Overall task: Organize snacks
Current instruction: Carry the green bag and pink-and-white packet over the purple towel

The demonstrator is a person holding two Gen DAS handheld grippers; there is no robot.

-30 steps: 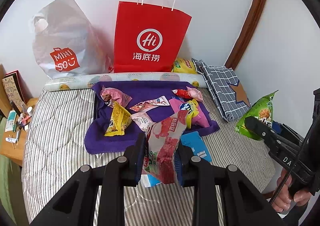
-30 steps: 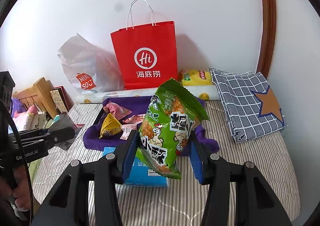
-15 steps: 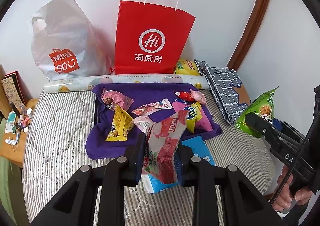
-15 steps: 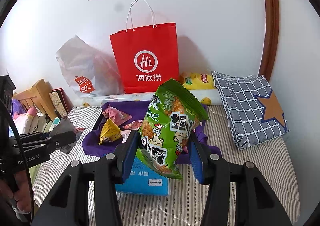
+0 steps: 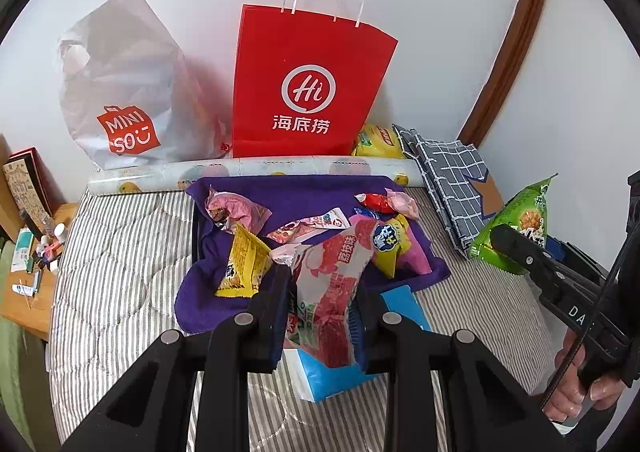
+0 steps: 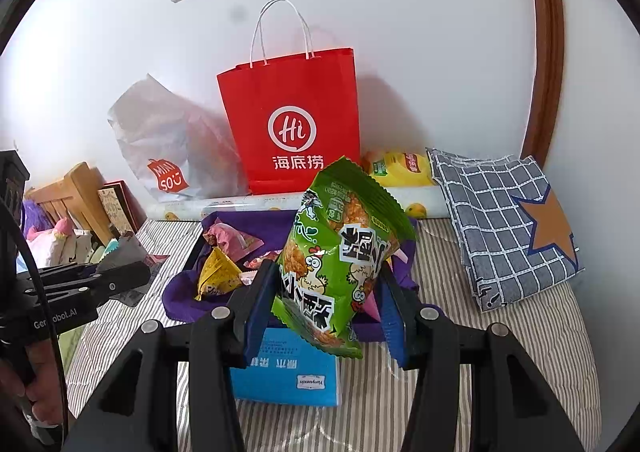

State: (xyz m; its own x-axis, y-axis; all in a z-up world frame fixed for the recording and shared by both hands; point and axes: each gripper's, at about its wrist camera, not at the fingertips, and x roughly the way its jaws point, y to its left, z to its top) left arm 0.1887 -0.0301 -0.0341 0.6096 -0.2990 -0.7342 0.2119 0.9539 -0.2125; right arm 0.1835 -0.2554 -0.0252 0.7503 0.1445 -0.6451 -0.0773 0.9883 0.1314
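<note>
I have a snack in each hand: my left gripper [image 5: 320,316] is pinching a pink-and-red snack packet [image 5: 334,292] by its lower half, and my right gripper [image 6: 326,304] is clamped on a puffy green snack bag [image 6: 340,256] across its middle, both lifted clear of the striped mattress [image 5: 120,272]. The other snacks lie loose on the purple cloth [image 5: 304,191] just ahead, with a yellow packet [image 5: 240,264] at its near left edge and a blue box [image 6: 288,372] on the mattress below my fingers. The red paper bag [image 5: 308,87] stands upright against the wall behind the cloth, and I judge it the likely place for these two, though nothing in view settles that. To do this well, I want to carry both packets high enough to pass over the bag's rim and its white handles, and bring them in one at a time so my grippers do not crowd each other at the mouth. The green bag is full of air and could slip or burst if I squeeze harder, so I keep the pressure even. The paper bag is light and unsupported in front; I should lower rather than drop, and avoid nudging its face.
</note>
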